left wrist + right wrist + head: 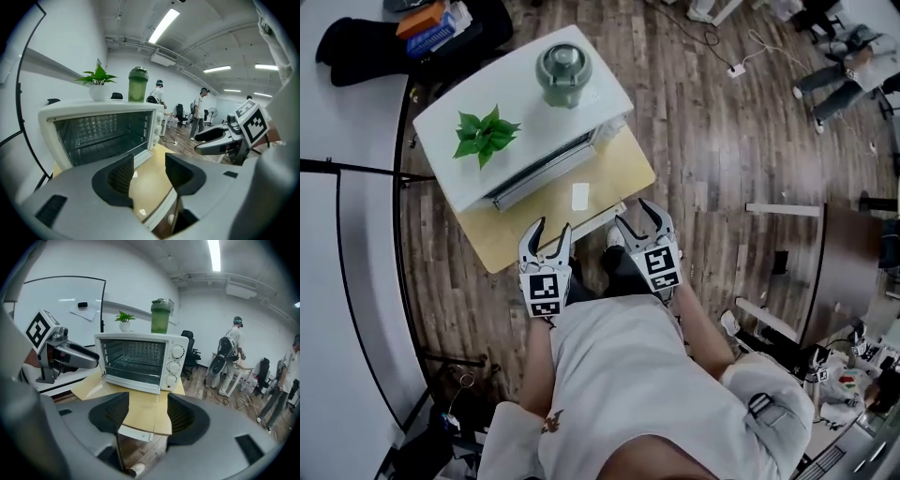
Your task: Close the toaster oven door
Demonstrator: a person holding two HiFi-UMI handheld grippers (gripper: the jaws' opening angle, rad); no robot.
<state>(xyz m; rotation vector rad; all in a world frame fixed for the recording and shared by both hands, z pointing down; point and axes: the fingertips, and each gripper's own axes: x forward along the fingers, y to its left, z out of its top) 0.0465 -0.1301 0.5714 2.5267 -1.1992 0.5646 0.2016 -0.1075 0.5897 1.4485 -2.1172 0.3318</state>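
Note:
The white toaster oven (530, 94) stands on a small tan table (614, 173). Its door (546, 172) is folded down at the front, so the wire rack inside the toaster oven (136, 357) shows in both gripper views. My left gripper (553, 228) and right gripper (636, 216) hover side by side at the table's near edge, a short way in front of the door and touching nothing. Both are open, with only table showing between the left gripper's (149, 171) pads and the right gripper's (147, 411) pads. The knobs (176, 359) sit on the oven's right side.
A potted plant (486, 136) and a green jar (562, 73) rest on top of the oven. A white wall board (347, 234) curves along the left. Several people (229, 362) stand far off by chairs. Wooden floor (712, 150) lies to the right.

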